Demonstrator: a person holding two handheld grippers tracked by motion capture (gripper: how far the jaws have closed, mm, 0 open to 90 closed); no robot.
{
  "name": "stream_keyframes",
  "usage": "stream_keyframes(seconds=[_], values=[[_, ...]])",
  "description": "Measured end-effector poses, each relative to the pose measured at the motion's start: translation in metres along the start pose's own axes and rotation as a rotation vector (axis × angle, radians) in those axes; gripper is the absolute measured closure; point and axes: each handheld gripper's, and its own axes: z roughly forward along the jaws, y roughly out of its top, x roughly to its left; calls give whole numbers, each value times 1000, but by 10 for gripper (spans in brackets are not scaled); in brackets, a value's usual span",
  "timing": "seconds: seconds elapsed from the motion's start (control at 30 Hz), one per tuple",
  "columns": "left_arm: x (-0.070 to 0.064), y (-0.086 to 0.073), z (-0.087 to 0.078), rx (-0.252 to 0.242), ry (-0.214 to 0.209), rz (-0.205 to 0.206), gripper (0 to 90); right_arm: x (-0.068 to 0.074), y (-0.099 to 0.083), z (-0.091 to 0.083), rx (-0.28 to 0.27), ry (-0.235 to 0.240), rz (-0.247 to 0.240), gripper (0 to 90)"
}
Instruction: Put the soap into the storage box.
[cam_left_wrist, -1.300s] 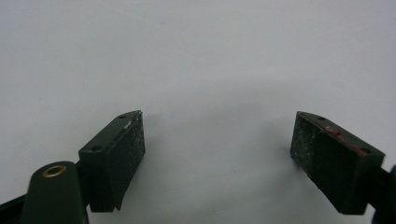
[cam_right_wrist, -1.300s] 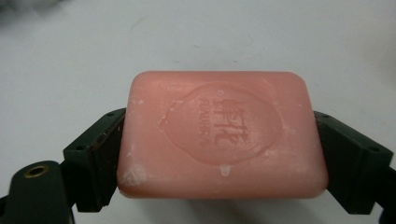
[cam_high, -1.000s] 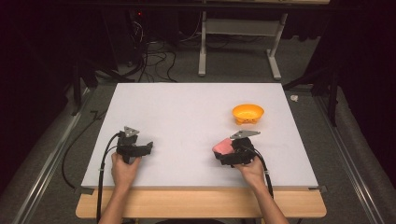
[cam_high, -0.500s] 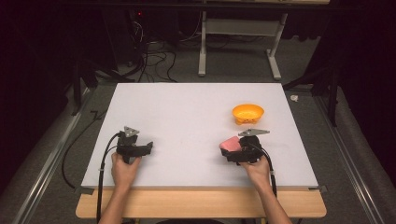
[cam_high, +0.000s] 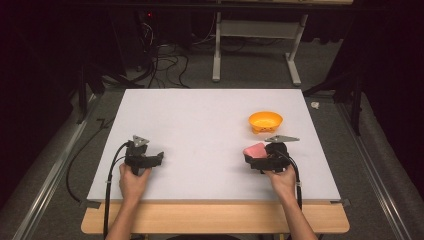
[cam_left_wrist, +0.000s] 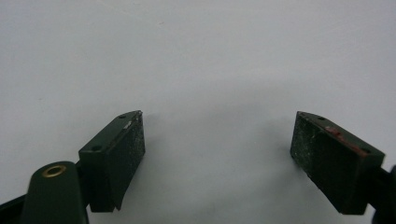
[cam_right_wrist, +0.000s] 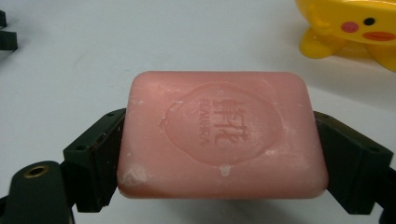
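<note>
Right gripper (cam_right_wrist: 219, 154) clamps pink soap bar (cam_right_wrist: 219, 140), jaws pressed against both short sides. Right gripper view resolves embossed round seal on bar's top face; high view gives just pink block (cam_high: 254, 150) at gripper's front. Orange bowl (cam_high: 265, 121) at 12 o'clock of soap, near; right gripper view reveals duck face (cam_right_wrist: 364, 28) on it. Left gripper (cam_left_wrist: 217, 158) at 9 o'clock, well apart, jaws wide apart over bare white table (cam_left_wrist: 201, 56).
</note>
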Motion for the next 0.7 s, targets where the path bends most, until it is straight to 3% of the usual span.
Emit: stream_keyframes(seconds=[0.7], values=[[0, 0, 0, 0, 0, 0, 181, -16, 9, -15, -25, -47, 34, 134]])
